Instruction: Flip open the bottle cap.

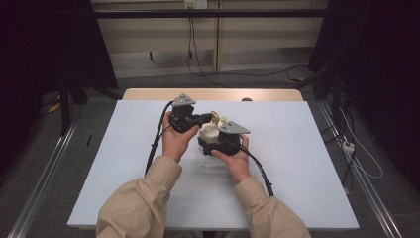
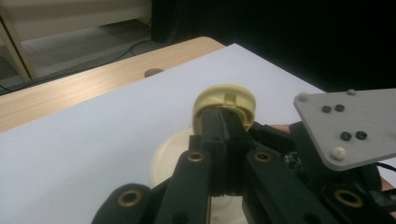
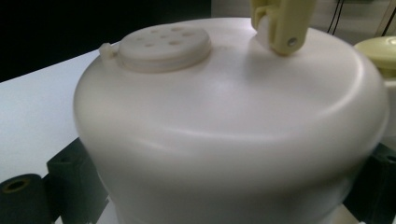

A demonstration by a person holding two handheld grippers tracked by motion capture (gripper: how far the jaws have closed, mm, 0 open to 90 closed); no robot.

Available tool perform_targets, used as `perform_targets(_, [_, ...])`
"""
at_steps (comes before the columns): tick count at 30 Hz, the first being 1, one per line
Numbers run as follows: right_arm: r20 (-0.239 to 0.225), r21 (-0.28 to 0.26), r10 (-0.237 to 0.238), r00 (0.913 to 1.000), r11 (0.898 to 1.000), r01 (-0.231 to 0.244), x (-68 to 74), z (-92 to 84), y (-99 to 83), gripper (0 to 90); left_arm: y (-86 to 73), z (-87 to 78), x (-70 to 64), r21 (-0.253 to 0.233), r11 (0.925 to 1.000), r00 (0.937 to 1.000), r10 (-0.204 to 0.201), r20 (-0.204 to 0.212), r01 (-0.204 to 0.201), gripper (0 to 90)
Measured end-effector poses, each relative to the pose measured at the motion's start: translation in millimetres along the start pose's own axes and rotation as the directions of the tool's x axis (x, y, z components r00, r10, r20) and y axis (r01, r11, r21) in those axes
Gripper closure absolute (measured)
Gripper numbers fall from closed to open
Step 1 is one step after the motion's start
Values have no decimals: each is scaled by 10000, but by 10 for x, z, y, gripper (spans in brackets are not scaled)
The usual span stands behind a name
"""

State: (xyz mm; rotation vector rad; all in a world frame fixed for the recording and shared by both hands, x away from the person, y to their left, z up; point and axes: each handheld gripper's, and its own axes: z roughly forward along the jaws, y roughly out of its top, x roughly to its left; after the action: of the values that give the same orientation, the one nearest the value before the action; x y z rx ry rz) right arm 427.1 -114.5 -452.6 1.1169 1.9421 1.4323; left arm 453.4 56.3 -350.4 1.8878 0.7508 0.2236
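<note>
Two grippers meet at the middle of your white board [image 1: 124, 163], which lies on a wooden table [image 1: 148, 93] whose far edge shows beyond it. Your left gripper [image 1: 205, 118] reaches in from the left, your left hand [image 1: 174, 140] wrapped around its body, the grey plate on top and its cable trailing back along your beige sleeve [image 1: 143, 198]. Your right gripper [image 1: 208, 143] sits just beside it, nearer to you, cradled in your right hand [image 1: 235, 157].

Between them stands a cream container [image 1: 208, 132], a rounded white tub. In the right gripper view it looms very close: its domed top carries a round sifter disc [image 3: 161, 48] with small holes on one side and a pale yellow hinge piece [image 3: 280, 25] on the other. Your right gripper's black jaws stand on either side of the tub's lower wall, set wide apart and clasping the body.

In the left gripper view, your left gripper [image 2: 225, 123] has its jaws drawn narrow, pinched onto the edge of a pale yellow flip lid [image 2: 225, 101], which stands tilted up above the cream container [image 2: 170, 156]. The right gripper's grey plate [image 2: 350, 126] shows just to the side there. A second yellowish cap [image 3: 380, 52] peeks at the edge of the right gripper view.
</note>
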Motion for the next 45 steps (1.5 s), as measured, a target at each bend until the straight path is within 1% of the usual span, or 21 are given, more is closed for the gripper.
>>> perform_targets(4, [4, 39, 32, 10000, 10000, -32, -1, -7, 0, 59, 13, 31, 15, -29, 9999, 9999, -101, -19, 101, 900])
perform_targets(7, [-6, 84, 62, 10000, 9999, -62, -5, -11, 5, 57, 26, 69, 3, 47, 10000, 10000, -25, 16, 25, 900])
perform_targets(11, [-14, 87, 209, 9998, 9997, -209, -7, -14, 3, 55, 27, 76, -22, -32, 10000, 10000, -69, 61, 69, 899])
perform_targets(13, [-65, 127, 222, 9997, 9997, -221, -15, -19, 5, 52, 32, 37, -41, -34, 10000, 10000, 24, -41, -24, 865])
perform_targets(14, [-96, 189, 316, 9995, 9993, -314, -20, -27, 8, 49, 32, 14, -44, -57, 10000, 10000, 62, 25, -62, 856])
perform_targets(16, [-208, 285, 393, 9990, 9988, -387, -36, -45, 15, 46, 22, -38, -54, -79, 9999, 9999, 137, 69, -137, 787])
perform_targets(18, [-226, 324, 479, 9986, 9984, -472, -38, -74, 19, 45, -7, -97, -50, -89, 9998, 9998, 200, -49, -201, 731])
perform_targets(20, [-156, 443, 437, 9989, 9981, -430, -32, -100, 20, 45, -54, -152, -35, -159, 9999, 10000, 47, 82, -46, 621])
perform_targets(21, [-142, 499, 441, 9989, 9978, -434, -29, -105, 19, 44, -79, -183, -29, -162, 9998, 9999, 66, 97, -64, 611])
perform_targets(23, [-148, 796, 429, 9990, 9960, -416, -30, -109, 5, 43, -130, -243, -24, -186, 9998, 10000, 5, 16, -5, 479])
perform_targets(25, [-218, 965, 531, 9983, 9940, -508, -44, -128, -11, 41, -198, -312, -19, -189, 9998, 10000, 84, 18, -84, 453])
perform_targets(27, [-240, 861, 477, 9986, 9952, -455, -45, -167, -16, 56, -280, -390, 0, -199, 9998, 10000, 13, 2, -13, 349])
perform_targets(29, [-136, 846, 128, 9998, 9963, -116, -58, -235, -38, 43, -364, -466, 30, -169, 9999, 10000, 22, -47, -23, 320])
perform_targets(31, [-102, 910, 234, 9997, 9956, -224, -79, -298, -53, 47, -455, -539, 71, -119, 9998, 9999, -152, -22, 152, 243])
perform_targets(33, [-86, 856, 157, 9998, 9962, -149, -102, -385, -47, 68, -551, -613, 107, -79, 9998, 9998, -200, -26, 200, 235])
perform_targets(36, [-120, 693, 149, 9998, 9975, -140, -133, -522, -31, 70, -692, -711, 155, 147, 9997, 9997, -213, -154, 216, 179])
perform_targets(37, [-175, 644, 109, 9998, 9979, -97, -149, -569, -32, 66, -739, -744, 178, 130, 9997, 9997, -222, -90, 224, 176])
perform_targets(38, [-183, 636, 181, 9997, 9978, -169, -160, -610, -32, 65, -783, -777, 201, 169, 9997, 9998, -167, -132, 169, 176])
perform_targets(40, [-282, 503, 312, 9991, 9983, -297, -181, -690, -38, 63, -865, -837, 242, 193, 9995, 9994, -243, -250, 248, 157])
perform_targets(43, [-200, 456, 236, 9995, 9987, -227, -190, -800, -49, 63, -961, -923, 293, 154, 9993, 9985, -347, -420, 353, 129])
perform_targets(45, [-177, 508, 214, 9996, 9985, -205, -208, -860, -68, 62, -1010, -979, 325, 71, 9992, 9984, -391, -415, 394, 107])
